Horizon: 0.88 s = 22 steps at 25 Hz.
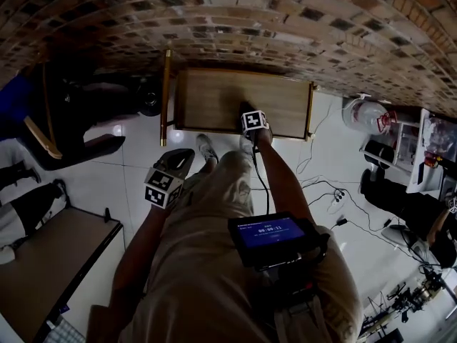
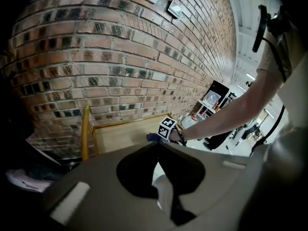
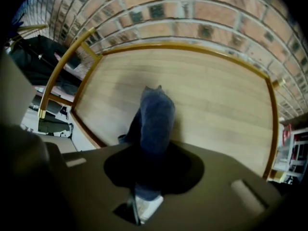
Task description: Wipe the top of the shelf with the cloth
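brick wall [image 1: 285,20] backs a low wooden shelf [image 1: 214,98] that stands on pale floor tiles [image 1: 128,170], and the whole job sits on its flat top. the blue cloth [image 3: 156,114] lies bunched on that top, near the front edge and roughly midway along. one end trails onto the boards while the other runs back into the right tongs [image 3: 151,167], whose jaws are closed on it. held by one end like that, the free part can be dragged flat over the wood, which i judge is why the arm reaches forward and down from above. most of the top around the cloth shows bare, so a good deal of wiping looks to be left, though no dust or streak can be made out either way. a raised yellowish rim [image 3: 183,46] runs round the top, and the cloth will likely bunch against it in the corners. the left tongs [image 1: 178,159] hang beside the person's thigh, well apart from the shelf, jaw tips together on nothing, seemingly kept clear because one hand is enough. further out, a dark bag or seat [image 1: 78,113] crowds the shelf's left end, loose cables [image 1: 321,184] cross the floor to its right, a white rack [image 1: 400,148] stands beyond them, and a low brown surface [image 1: 50,263] fills the near left corner.
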Each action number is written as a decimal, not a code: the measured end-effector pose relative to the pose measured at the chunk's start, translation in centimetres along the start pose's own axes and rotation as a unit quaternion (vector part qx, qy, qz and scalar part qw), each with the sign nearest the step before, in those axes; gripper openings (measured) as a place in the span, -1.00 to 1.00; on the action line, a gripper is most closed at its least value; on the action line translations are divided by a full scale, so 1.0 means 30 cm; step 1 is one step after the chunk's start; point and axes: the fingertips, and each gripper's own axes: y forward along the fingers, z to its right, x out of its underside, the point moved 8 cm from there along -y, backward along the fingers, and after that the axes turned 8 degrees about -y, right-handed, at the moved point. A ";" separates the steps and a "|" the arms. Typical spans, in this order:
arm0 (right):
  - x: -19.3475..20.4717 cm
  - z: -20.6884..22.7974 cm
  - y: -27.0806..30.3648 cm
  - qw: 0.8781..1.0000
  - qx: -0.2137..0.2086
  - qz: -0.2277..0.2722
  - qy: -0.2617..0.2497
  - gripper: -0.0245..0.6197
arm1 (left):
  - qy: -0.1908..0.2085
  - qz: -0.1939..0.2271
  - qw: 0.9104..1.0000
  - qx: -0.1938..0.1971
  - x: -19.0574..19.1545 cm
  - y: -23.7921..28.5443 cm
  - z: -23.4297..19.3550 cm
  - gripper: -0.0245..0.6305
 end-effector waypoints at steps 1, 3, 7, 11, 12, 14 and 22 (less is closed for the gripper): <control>0.027 0.040 -0.012 1.000 0.005 -0.004 0.005 -0.65 | 0.004 -0.001 1.000 0.001 -0.013 0.016 0.019 -0.92; 0.085 0.121 -0.038 1.000 0.020 -0.013 0.018 -0.65 | 0.010 -0.004 1.000 0.005 -0.047 0.047 0.062 -0.92; 0.188 0.258 -0.072 0.999 0.026 -0.017 0.036 -0.65 | 0.021 -0.009 1.000 0.007 -0.103 0.105 0.130 -0.91; 0.277 0.377 -0.116 0.998 0.033 -0.023 0.047 -0.65 | 0.029 -0.013 0.999 0.012 -0.155 0.168 0.210 -0.92; 0.298 0.408 -0.123 0.998 0.035 -0.024 0.052 -0.65 | 0.030 -0.015 0.999 0.014 -0.169 0.187 0.232 -0.92; 0.336 0.463 -0.135 0.997 0.038 -0.025 0.061 -0.65 | 0.034 -0.018 0.999 0.016 -0.191 0.222 0.269 -0.92; 0.423 0.588 -0.180 0.996 0.062 -0.038 0.057 -0.65 | 0.020 -0.005 1.000 0.005 -0.202 0.262 0.390 -0.92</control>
